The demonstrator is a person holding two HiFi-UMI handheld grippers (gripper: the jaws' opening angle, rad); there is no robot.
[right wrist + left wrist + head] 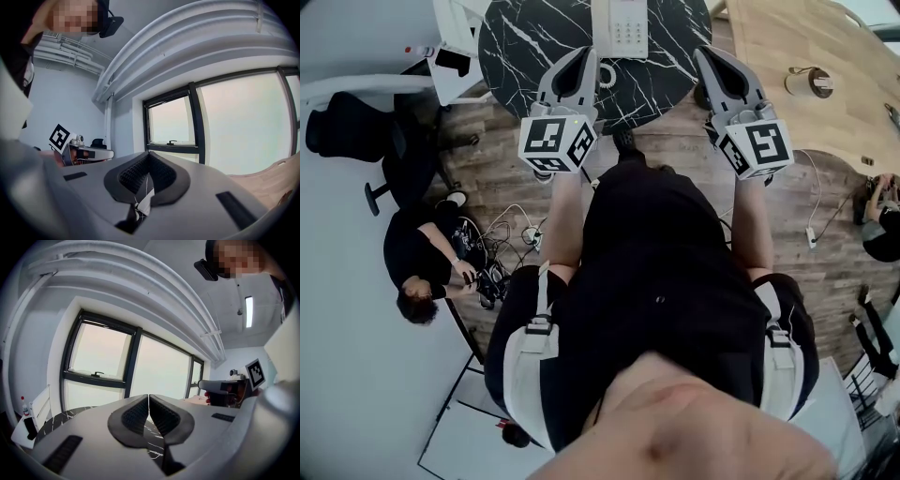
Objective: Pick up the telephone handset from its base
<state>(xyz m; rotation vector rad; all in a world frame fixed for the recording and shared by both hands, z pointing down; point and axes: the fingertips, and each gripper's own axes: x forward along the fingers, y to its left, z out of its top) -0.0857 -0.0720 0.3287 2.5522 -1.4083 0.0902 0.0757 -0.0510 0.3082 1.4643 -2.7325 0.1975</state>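
Telephone (619,28) rests on the black table (520,42); left gripper (585,54), right gripper (705,54) nearby (jaws pressed together, empty).

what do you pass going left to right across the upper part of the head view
black office chair → left claw → white telephone → right claw → wooden table

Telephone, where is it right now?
In the head view the white telephone sits at top centre on the black marble table, ahead of and between the left gripper and right gripper.
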